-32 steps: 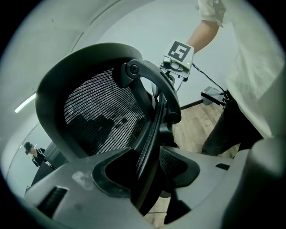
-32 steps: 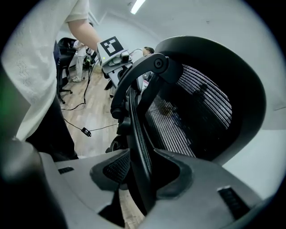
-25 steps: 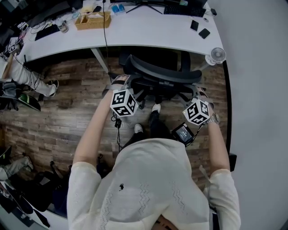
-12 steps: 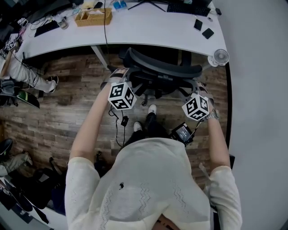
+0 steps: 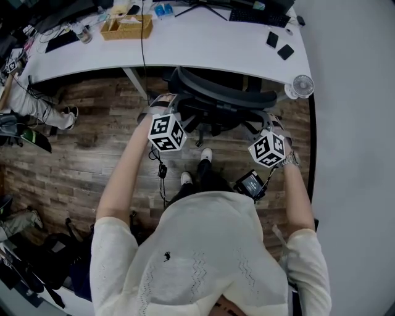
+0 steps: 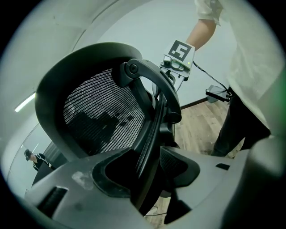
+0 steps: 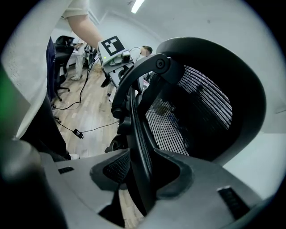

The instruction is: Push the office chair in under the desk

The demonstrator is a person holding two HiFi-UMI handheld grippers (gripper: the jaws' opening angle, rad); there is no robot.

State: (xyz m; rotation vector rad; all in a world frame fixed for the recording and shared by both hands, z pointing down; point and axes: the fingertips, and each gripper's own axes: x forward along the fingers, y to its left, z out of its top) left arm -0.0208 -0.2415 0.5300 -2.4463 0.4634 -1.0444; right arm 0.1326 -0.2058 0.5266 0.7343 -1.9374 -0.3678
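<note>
The left gripper [image 6: 149,179] and the right gripper [image 7: 143,176] are each pinching a side edge of the chair [image 5: 223,97] back, a stiff curved black frame around springy mesh. The chair is sitting half under the white desk [image 5: 203,52] (likely rolling easily over the plank floor [image 5: 92,148]).

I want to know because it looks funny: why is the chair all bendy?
Left gripper view: the wide lens bulges the chair back, with black corners. Right gripper view: same bulge, and a ceiling light glares. Head view: the desk edge bows, sharp and evenly lit.
</note>
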